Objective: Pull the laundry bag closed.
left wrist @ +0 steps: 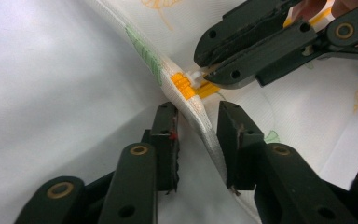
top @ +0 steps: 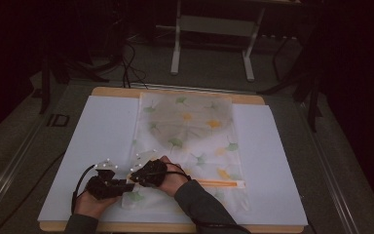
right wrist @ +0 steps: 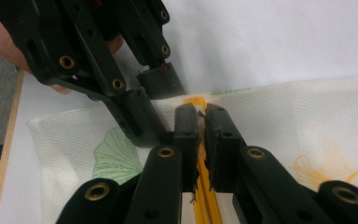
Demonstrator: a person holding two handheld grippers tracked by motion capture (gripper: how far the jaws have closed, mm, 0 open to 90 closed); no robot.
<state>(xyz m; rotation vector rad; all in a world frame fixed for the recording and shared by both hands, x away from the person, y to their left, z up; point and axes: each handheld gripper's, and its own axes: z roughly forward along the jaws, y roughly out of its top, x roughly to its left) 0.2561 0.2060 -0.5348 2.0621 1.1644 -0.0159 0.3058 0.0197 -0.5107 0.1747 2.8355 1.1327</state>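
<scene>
High view: a translucent white mesh zipper pouch printed with green and yellow ginkgo leaves [top: 190, 141] is being shown lying flat on a large white paper sheet [top: 102, 146] that covers a light wooden table [top: 175, 227], near its front edge. An orange zipper strip [top: 219, 184] is being seen running along the pouch's near end. The left gripper [top: 108, 185] and the right gripper [top: 148, 171] are being held just beside each other over the pouch's near left corner, each carried by a hand [top: 90, 204] entering from below. Left gripper view: a raised fold of the pouch's white mesh edge [left wrist: 200, 126] is being straddled by the left gripper's [left wrist: 198, 140] jaws, which are set slightly apart on either side of it; whether the fabric is actually being pinched cannot be told. The orange zipper slider [left wrist: 184, 85] is being seen just beyond that fold, and its small white pull tab [left wrist: 196, 74] is being clamped between the tips of the right gripper [left wrist: 209, 70]. Right gripper view: the right gripper's [right wrist: 201, 140] jaws are being pressed nearly together over the orange zipper line [right wrist: 205, 205], with the left gripper [right wrist: 144, 102] touching the mesh just beside them.
</scene>
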